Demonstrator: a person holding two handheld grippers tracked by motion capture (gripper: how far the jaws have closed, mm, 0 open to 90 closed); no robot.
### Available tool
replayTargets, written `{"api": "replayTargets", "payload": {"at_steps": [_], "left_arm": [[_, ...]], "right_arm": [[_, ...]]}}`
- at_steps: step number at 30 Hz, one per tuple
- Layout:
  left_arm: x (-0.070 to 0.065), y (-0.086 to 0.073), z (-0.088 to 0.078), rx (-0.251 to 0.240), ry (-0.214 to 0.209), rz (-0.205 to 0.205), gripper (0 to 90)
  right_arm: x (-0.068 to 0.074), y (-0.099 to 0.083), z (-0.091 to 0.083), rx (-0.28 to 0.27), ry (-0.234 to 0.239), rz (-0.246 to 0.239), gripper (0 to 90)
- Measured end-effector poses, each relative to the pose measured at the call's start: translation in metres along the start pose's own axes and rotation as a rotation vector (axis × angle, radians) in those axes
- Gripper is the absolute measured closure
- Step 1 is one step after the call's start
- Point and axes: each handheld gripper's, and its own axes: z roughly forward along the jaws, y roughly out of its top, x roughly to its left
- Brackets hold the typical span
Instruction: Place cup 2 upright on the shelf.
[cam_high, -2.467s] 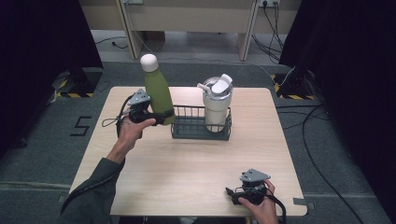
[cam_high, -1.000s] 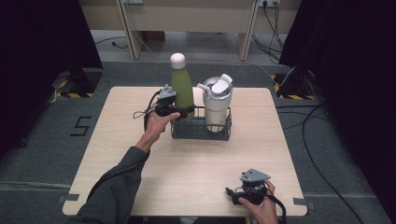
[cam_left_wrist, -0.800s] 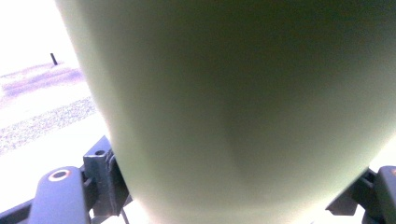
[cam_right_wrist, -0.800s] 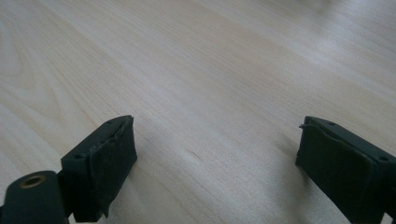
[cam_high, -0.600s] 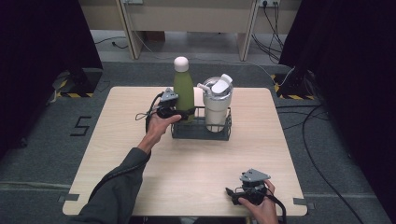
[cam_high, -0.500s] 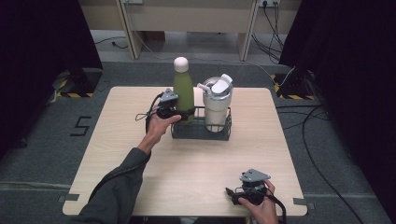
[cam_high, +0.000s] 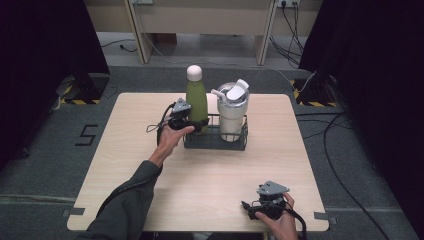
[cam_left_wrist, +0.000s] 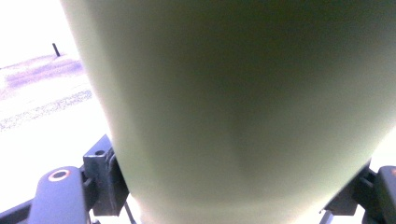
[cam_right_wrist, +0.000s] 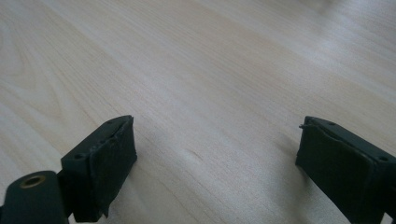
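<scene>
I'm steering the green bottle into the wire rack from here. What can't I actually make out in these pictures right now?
- Green bottle base: high view, hidden by the left gripper and the wire rack; seated or hanging, unclear.
- Left gripper view: the bottle's blurred body blocks the rack and pad contact.
- White tumbler bottom: high view, behind rack wires.
- Right gripper: high view, jaw tips too small; its own view shows them apart over bare table.

The left gripper (cam_high: 192, 121) and right gripper (cam_high: 260, 207) are black, each topped with a grey three-cornered plate and trailing a black cable. The left gripper view shows a red-ringed hole on one black jaw – the right gripper view a brass-ringed one. The left sleeve (cam_high: 127, 200) is dark grey
</scene>
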Motion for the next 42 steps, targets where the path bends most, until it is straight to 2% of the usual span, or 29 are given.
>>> {"api": "replayTargets", "payload": {"at_steps": [14, 23, 27, 34, 42], "left_arm": [[0.003, -0.011, 0.004, 0.014, 0.015, -0.004, 20.4], [0.001, -0.014, 0.003, 0.007, 0.014, 0.026, 20.2], [-0.001, -0.014, 0.004, 0.011, 0.022, 0.045, 19.9], [-0.002, -0.014, 0.004, 0.0, 0.025, 0.039, 18.7], [-0.004, -0.005, -0.004, -0.024, 0.03, 0.043, 15.5]], "right_arm": [[0.0, 0.0, 0.0, 0.0, 0.0, 0.0, 11.8], [0.0, 0.0, 0.0, 0.001, 0.0, 0.004, 11.8], [0.0, 0.0, 0.0, 0.001, 0.0, 0.004, 11.8], [0.0, 0.0, 0.0, 0.001, 0.0, 0.004, 11.8], [0.0, 0.0, 0.0, 0.001, 0.001, 0.004, 11.8]]}}
